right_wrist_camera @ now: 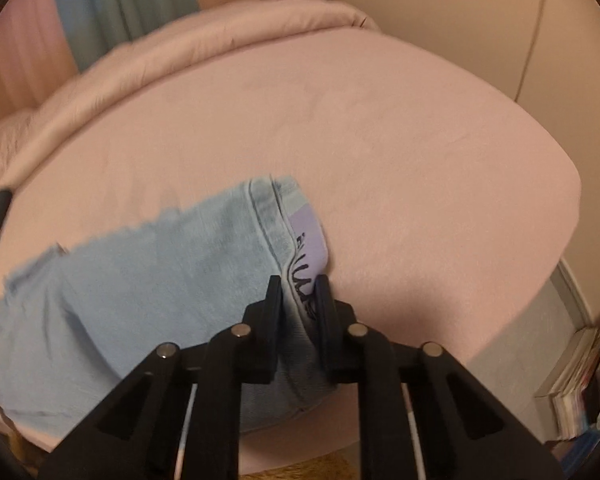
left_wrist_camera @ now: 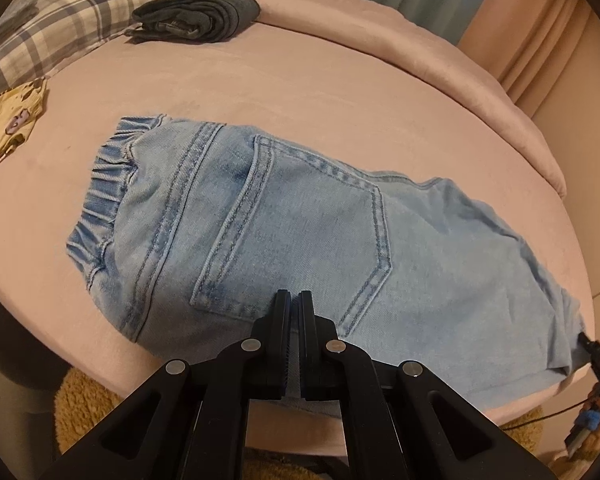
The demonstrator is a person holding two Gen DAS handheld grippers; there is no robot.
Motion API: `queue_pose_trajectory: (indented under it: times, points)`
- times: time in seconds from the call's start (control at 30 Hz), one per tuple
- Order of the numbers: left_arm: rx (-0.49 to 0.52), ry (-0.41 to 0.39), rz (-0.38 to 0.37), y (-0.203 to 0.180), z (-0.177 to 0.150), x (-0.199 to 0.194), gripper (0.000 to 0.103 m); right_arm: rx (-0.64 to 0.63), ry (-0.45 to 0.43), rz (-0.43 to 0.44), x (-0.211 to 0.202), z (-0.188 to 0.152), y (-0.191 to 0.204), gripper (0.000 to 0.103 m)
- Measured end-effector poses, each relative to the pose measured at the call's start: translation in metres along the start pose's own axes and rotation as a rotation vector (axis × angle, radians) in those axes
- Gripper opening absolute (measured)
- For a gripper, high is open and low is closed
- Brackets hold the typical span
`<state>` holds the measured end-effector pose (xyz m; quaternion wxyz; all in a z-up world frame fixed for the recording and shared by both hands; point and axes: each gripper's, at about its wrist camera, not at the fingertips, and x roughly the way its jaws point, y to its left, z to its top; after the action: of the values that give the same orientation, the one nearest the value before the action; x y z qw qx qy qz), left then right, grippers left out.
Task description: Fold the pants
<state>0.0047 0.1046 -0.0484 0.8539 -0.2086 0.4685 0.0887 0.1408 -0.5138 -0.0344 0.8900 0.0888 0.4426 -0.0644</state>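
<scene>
1. Here we are at the bed (left_wrist_camera: 340, 80), covered in a pink sheet, with the light-blue denim pants (left_wrist_camera: 284, 240) spread flat across its near side.
2. The elastic waistband (left_wrist_camera: 100, 192) sits toward the left in the left wrist view, and a stitched back pocket (left_wrist_camera: 300, 224) faces up.
3. The left hand-held gripper (left_wrist_camera: 294, 300) is clenched, fingers pressed together, tips right over the denim just below that pocket; whether a fold of cloth is caught between them I cannot tell.
4. Over to the right wrist view: the right hand-held gripper (right_wrist_camera: 299, 284) has its fingers a narrow gap apart, straddling the hem end of the pants (right_wrist_camera: 140, 280).
5. Denim and a purple label (right_wrist_camera: 310, 248) with dark lettering run down between those fingers, and the pads look to be grasping that cloth edge.
6. The picture here is a little blurred, so the exact contact at the pads is hard to judge.
7. That pant end lies close to the near edge of the bed, the pink sheet bare beyond it.
8. At the far side, a dark folded garment (left_wrist_camera: 196, 16) rests on the sheet, well apart from the pants.
9. Beside it, a plaid pillow (left_wrist_camera: 56, 28), and below that a yellow patterned cloth (left_wrist_camera: 12, 120) at the left edge.
10. A stack of books (right_wrist_camera: 580, 376) stands on the floor off the bed's right corner.
</scene>
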Motion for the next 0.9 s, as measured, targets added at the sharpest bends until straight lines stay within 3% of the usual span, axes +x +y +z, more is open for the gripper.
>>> queue_pose_trajectory:
  times: [0.1, 0.17, 0.23, 0.3, 0.4, 0.47, 0.53, 0.67, 0.7, 0.77, 0.8, 0.9]
  points:
    - [-0.004, 0.017, -0.006, 0.000, -0.001, -0.004, 0.000, 0.042, -0.065, 0.045, -0.021, 0.002, -0.005, 0.016]
    - [-0.006, 0.022, -0.017, 0.001, -0.003, -0.005, 0.000, 0.056, -0.055, 0.045, -0.017, 0.005, -0.005, 0.025]
    - [-0.004, 0.019, -0.013, 0.001, -0.004, -0.005, 0.000, 0.013, -0.001, -0.078, -0.006, -0.002, -0.004, 0.032]
    - [0.000, 0.020, -0.011, 0.000, -0.005, -0.006, 0.000, 0.007, 0.036, -0.155, 0.001, -0.005, -0.008, 0.032]
    - [0.006, 0.027, -0.010, -0.001, -0.005, -0.008, 0.000, 0.107, 0.028, 0.022, -0.013, -0.009, -0.025, 0.032]
    - [0.001, 0.035, -0.018, -0.002, -0.004, -0.008, 0.000, 0.102, 0.035, 0.104, -0.018, -0.012, -0.026, 0.032]
    - [-0.006, 0.045, -0.045, -0.005, -0.005, -0.007, 0.000, 0.055, 0.082, 0.094, -0.008, -0.014, -0.013, 0.043]
    - [0.007, 0.065, -0.066, -0.009, -0.009, -0.005, 0.000, 0.024, 0.134, 0.046, 0.007, -0.028, -0.008, 0.044]
    - [0.012, 0.064, -0.064, -0.009, -0.010, -0.005, 0.000, 0.003, 0.116, 0.039, 0.008, -0.031, -0.006, 0.044]
    - [0.005, 0.064, -0.069, -0.008, -0.010, -0.006, 0.000, -0.019, 0.081, 0.023, 0.008, -0.033, -0.002, 0.032]
    - [-0.005, 0.065, -0.075, -0.007, -0.009, -0.006, 0.000, -0.029, 0.062, 0.006, 0.005, -0.038, 0.000, 0.015]
    - [-0.023, 0.070, -0.078, -0.004, -0.009, -0.007, 0.000, 0.038, 0.016, 0.005, -0.005, -0.032, -0.010, 0.008]
